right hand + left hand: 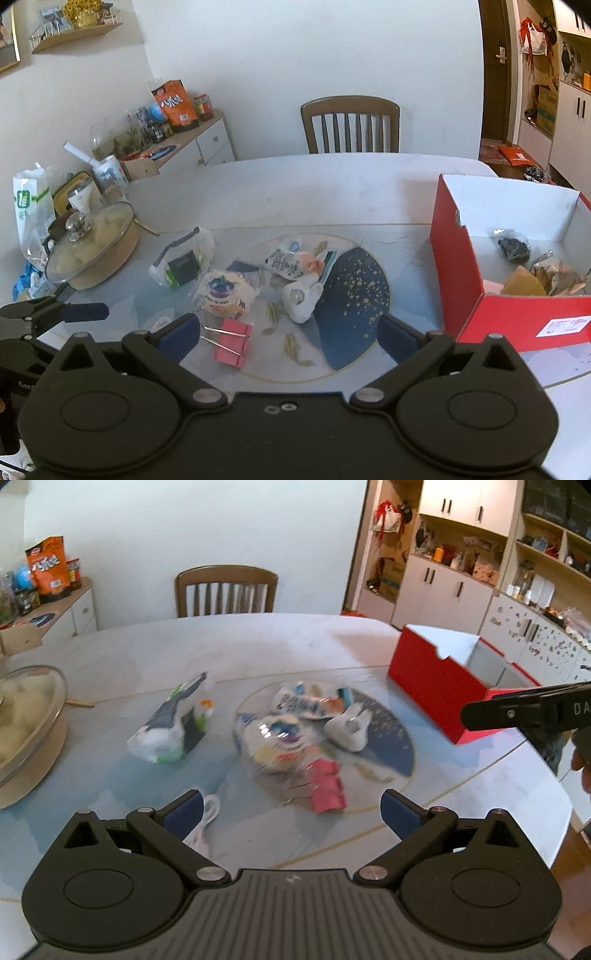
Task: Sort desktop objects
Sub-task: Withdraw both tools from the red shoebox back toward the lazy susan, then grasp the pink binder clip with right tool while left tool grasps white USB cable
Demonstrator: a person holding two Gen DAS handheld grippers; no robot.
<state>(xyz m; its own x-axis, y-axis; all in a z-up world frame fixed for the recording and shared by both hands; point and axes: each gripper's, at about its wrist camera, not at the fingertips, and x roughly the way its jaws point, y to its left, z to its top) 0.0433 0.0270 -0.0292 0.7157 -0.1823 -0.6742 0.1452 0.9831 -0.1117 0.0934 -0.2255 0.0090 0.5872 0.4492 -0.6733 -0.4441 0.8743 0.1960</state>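
Observation:
Loose items lie on the round table mat: a pink binder clip [232, 341] [325, 785], a clear snack pack [223, 294] [279, 745], a white pouch [286, 260] [303, 700], a white toy-like piece [303, 298] [350, 726] and a clear bag with a dark card [181, 260] [173, 722]. The red box [509, 317] [439, 681] stands at the right with several items inside. My left gripper [291, 812] is open and empty, above the near table. My right gripper [286, 338] is open and empty, hovering near the clip.
A lidded pan [92, 251] [26, 731] sits at the left with cups and bags behind it. A wooden chair [350, 123] stands at the far side. A white cable [205, 823] lies near the left fingers. Cabinets [443, 587] line the right wall.

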